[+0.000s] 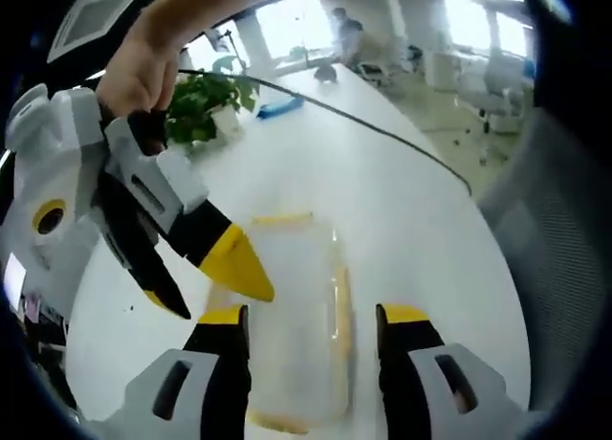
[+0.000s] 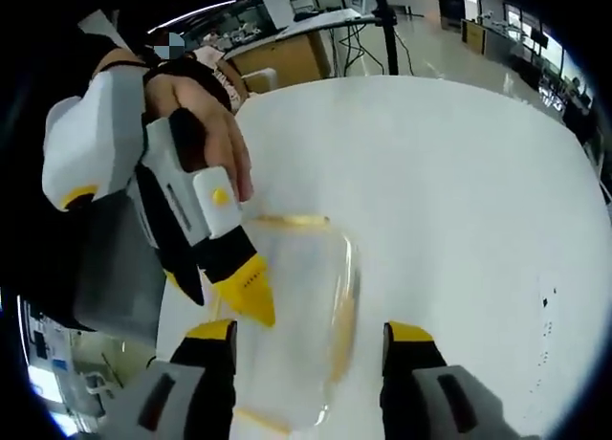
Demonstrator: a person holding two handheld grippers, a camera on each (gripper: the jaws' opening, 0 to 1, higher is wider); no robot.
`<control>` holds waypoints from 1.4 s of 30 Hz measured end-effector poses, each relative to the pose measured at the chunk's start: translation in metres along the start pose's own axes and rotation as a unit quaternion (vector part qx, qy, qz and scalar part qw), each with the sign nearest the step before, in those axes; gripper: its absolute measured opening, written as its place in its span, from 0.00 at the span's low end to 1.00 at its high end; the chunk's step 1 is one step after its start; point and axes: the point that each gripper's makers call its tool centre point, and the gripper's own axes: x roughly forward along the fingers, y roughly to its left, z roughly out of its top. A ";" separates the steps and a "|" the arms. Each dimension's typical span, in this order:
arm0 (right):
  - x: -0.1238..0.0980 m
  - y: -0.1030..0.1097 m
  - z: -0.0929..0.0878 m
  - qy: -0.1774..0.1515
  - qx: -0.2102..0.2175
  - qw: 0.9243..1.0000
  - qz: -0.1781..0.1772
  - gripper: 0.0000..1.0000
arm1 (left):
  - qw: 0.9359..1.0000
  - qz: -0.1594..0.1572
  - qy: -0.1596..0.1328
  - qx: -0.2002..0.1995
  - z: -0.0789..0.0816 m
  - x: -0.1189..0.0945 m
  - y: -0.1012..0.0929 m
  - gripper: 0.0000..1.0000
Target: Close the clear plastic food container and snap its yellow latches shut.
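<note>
Item: clear plastic food container (image 1: 292, 316), yellow latches (image 1: 341, 306) along its sides, lid apparently resting on top; whether it was seated I could not tell. It lay flat on the white table (image 1: 421, 220), in front of both my grippers. A potted plant (image 1: 206, 105) stood at the far side, well apart.

Left gripper (image 1: 314, 327): jaws parted, holding nothing, poised above the container's near end.

Right gripper (image 2: 311, 335): jaws likewise spread and empty, above the same container.

Handling, as I judged it: light, thin-walled, smooth and liable to slide on the table. I would steady one end and press each latch squarely at its middle.
</note>
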 end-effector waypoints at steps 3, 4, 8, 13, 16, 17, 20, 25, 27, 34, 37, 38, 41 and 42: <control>-0.004 0.000 0.001 -0.004 -0.010 1.000 -0.018 0.61 | 1.000 -0.006 0.013 -0.016 -0.007 -0.002 0.003 0.57; -0.006 0.002 0.001 -0.010 -0.008 1.000 -0.020 0.60 | 1.000 -0.008 0.014 -0.019 -0.007 -0.002 0.004 0.57; -0.008 0.006 -0.002 -0.013 -0.006 0.999 -0.043 0.61 | 0.999 -0.019 0.020 -0.028 -0.007 -0.008 0.006 0.57; -0.010 0.018 -0.009 -0.008 -0.020 0.997 -0.080 0.61 | 0.998 -0.031 0.038 -0.027 -0.010 -0.012 0.012 0.58; -0.007 0.029 -0.012 -0.015 -0.011 0.996 -0.083 0.61 | 0.997 -0.043 0.042 -0.050 -0.011 -0.010 0.016 0.59; -0.007 0.031 -0.013 -0.015 -0.012 0.996 -0.086 0.61 | 0.997 -0.044 0.044 -0.050 -0.012 -0.010 0.016 0.59; -0.007 0.037 -0.013 -0.024 -0.006 0.995 -0.096 0.61 | 0.995 -0.046 0.063 -0.057 -0.016 -0.007 0.020 0.60; -0.012 0.035 -0.014 -0.034 0.007 0.993 -0.110 0.61 | 0.995 -0.042 0.067 -0.062 -0.013 -0.011 0.024 0.59; -0.016 0.031 -0.016 -0.032 0.010 0.992 -0.124 0.61 | 0.995 -0.036 0.066 -0.059 -0.011 -0.013 0.027 0.59; -0.018 0.028 -0.018 -0.052 0.047 0.987 -0.144 0.62 | 0.994 -0.014 0.070 -0.083 -0.010 -0.020 0.034 0.56; -0.016 0.027 -0.019 -0.064 0.073 0.981 -0.168 0.62 | 0.989 0.010 0.076 -0.123 -0.013 -0.021 0.039 0.55; -0.014 0.029 -0.020 -0.065 0.079 0.980 -0.170 0.63 | 0.988 0.013 0.080 -0.133 -0.014 -0.020 0.039 0.57; -0.014 0.026 -0.028 -0.054 0.110 0.969 -0.213 0.62 | 0.984 0.041 0.110 -0.130 -0.026 -0.022 0.046 0.53; -0.015 0.024 -0.028 -0.060 0.121 0.965 -0.226 0.61 | 0.983 0.053 0.118 -0.127 -0.029 -0.024 0.050 0.53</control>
